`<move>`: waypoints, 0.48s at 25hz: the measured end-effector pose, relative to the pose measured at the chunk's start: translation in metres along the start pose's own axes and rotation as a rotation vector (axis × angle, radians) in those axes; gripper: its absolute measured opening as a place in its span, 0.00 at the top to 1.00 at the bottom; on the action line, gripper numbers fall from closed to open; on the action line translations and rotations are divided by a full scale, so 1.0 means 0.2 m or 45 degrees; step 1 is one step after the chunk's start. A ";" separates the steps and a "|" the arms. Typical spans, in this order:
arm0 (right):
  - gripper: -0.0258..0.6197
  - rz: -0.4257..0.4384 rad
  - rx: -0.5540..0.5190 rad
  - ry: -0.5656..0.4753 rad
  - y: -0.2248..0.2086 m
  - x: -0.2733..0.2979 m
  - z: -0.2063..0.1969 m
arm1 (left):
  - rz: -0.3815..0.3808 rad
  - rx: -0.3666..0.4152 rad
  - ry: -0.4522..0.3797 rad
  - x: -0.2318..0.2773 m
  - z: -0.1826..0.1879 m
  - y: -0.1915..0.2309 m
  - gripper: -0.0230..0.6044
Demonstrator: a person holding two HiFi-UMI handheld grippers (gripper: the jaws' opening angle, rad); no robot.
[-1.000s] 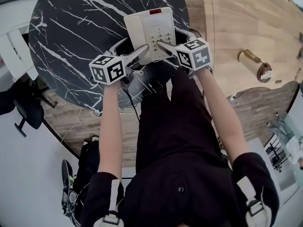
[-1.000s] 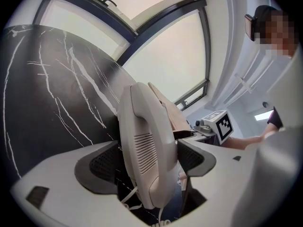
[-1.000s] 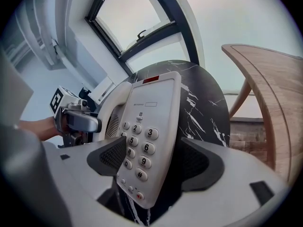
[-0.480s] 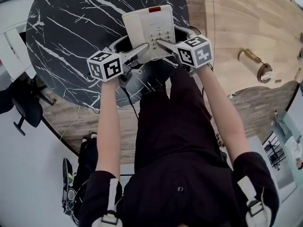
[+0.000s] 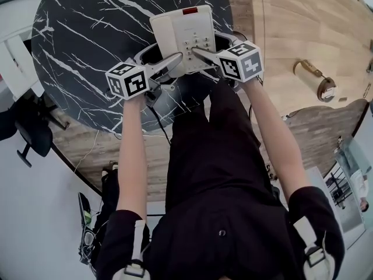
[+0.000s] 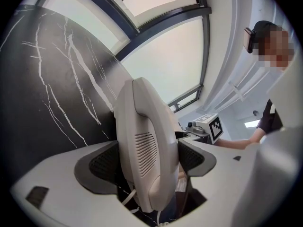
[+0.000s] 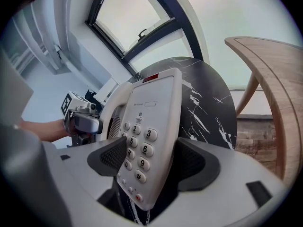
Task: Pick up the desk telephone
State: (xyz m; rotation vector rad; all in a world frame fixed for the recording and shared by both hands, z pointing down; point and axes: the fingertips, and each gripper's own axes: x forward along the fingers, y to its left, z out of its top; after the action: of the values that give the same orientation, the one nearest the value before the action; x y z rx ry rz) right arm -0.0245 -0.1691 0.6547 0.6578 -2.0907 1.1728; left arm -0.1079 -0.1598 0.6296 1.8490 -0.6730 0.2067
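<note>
The cream desk telephone (image 5: pixel 182 35) is over the near part of the round black marble table (image 5: pixel 87 45); I cannot tell whether it touches the top. My left gripper (image 5: pixel 170 63) is shut on its handset side, and the handset (image 6: pixel 147 150) fills the gap between the dark pads. My right gripper (image 5: pixel 199 53) is shut on the keypad side, with the number keys (image 7: pixel 142 148) pinched between its pads. A red strip marks the phone's far end (image 7: pixel 151 77). The phone cord (image 5: pixel 160 118) hangs off the table's near edge.
Wood flooring (image 5: pixel 291 22) lies to the right, with a small brass-coloured fitting (image 5: pixel 315 79) on it. A dark chair (image 5: pixel 23 133) and a white object (image 5: pixel 17 63) stand left of the table. A curved wooden surface (image 7: pixel 277 84) rises at the right; large windows (image 6: pixel 161 56) are behind.
Both grippers and the telephone have shifted slightly left and farther from me; the grips on the phone are unchanged.
</note>
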 end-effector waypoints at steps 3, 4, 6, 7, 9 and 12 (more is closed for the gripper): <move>0.43 0.003 -0.001 -0.015 0.00 0.00 0.00 | -0.011 -0.010 -0.011 0.00 0.00 0.00 0.35; 0.43 0.004 -0.001 -0.016 0.00 0.00 0.00 | -0.014 -0.012 -0.015 0.00 0.00 0.00 0.35; 0.43 0.005 -0.001 -0.011 0.00 0.00 0.00 | -0.020 -0.013 -0.020 0.00 0.00 0.00 0.34; 0.43 0.005 0.001 -0.007 0.00 0.00 0.00 | -0.021 -0.013 -0.022 0.00 0.00 0.00 0.35; 0.43 0.003 0.008 0.000 0.00 0.00 0.00 | -0.021 -0.014 -0.022 0.00 0.00 0.00 0.35; 0.43 -0.004 0.016 0.010 0.00 0.00 0.00 | -0.002 -0.018 -0.003 0.00 0.00 0.00 0.35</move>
State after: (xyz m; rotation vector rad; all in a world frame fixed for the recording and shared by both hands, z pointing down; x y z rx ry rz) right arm -0.0245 -0.1685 0.6545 0.6604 -2.0767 1.1856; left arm -0.1084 -0.1589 0.6293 1.8366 -0.6729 0.1983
